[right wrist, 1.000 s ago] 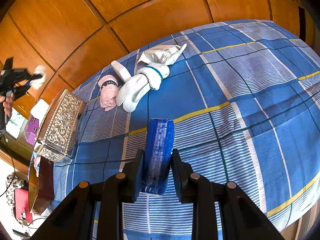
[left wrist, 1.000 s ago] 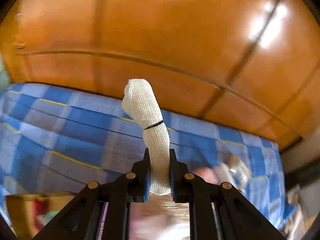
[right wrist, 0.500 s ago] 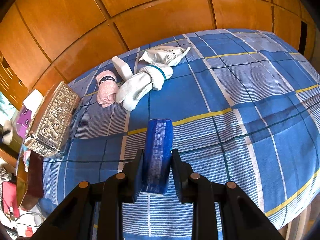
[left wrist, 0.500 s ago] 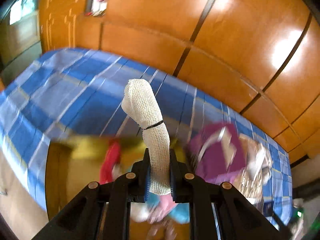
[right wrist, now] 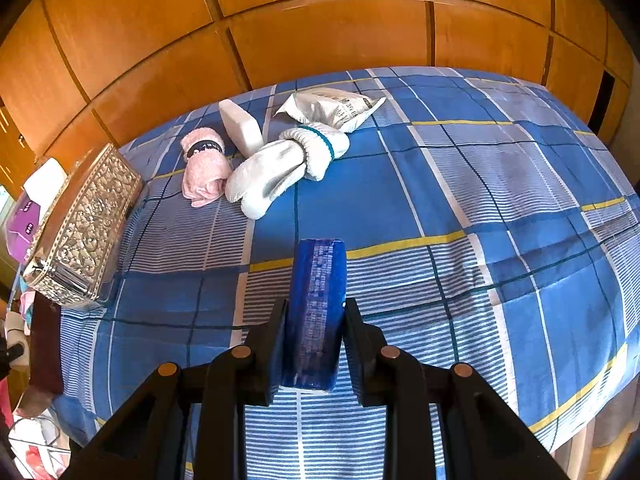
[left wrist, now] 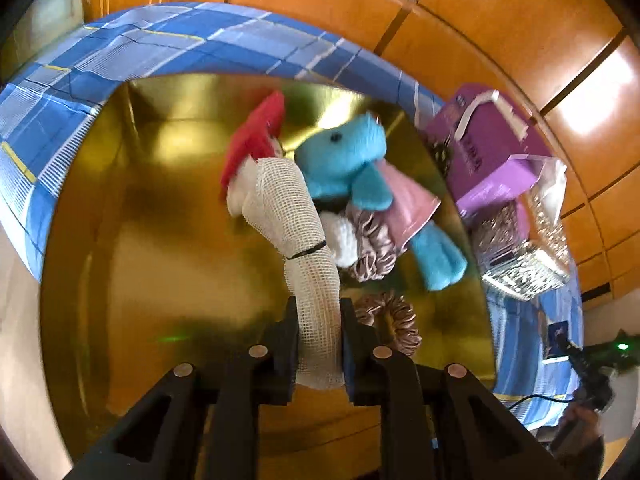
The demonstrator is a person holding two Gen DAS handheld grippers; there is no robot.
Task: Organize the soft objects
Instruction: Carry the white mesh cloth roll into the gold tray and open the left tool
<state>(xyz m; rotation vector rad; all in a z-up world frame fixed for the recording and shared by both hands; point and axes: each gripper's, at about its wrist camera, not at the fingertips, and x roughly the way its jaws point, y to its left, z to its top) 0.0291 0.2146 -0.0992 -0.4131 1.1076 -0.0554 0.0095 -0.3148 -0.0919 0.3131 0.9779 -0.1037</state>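
Observation:
My left gripper [left wrist: 319,320] holds a white mesh gauze roll [left wrist: 292,208] with a black band, and its jaws are opening with the pads still against the roll. The roll hangs over an open gold box [left wrist: 160,220]. Inside lie a blue plush toy [left wrist: 344,156], a red soft item [left wrist: 256,140] and satin scrunchies [left wrist: 394,320]. My right gripper [right wrist: 315,320] is shut on a flat blue pack [right wrist: 318,280] above the blue checked bed [right wrist: 480,200]. Further back on the bed lie a pink rolled towel [right wrist: 204,168] and a bundle of white gloves [right wrist: 280,168].
A white block [right wrist: 242,128] and a white pouch [right wrist: 332,106] lie behind the gloves. An ornate silver box [right wrist: 84,228] and a purple box [right wrist: 24,220] stand at the bed's left edge. Wooden wardrobe panels run behind the bed.
The left gripper has swung from facing the bed and wardrobe to over the gold box and come down, the gauze roll still between its fingers. The right gripper barely shifted with the blue pack.

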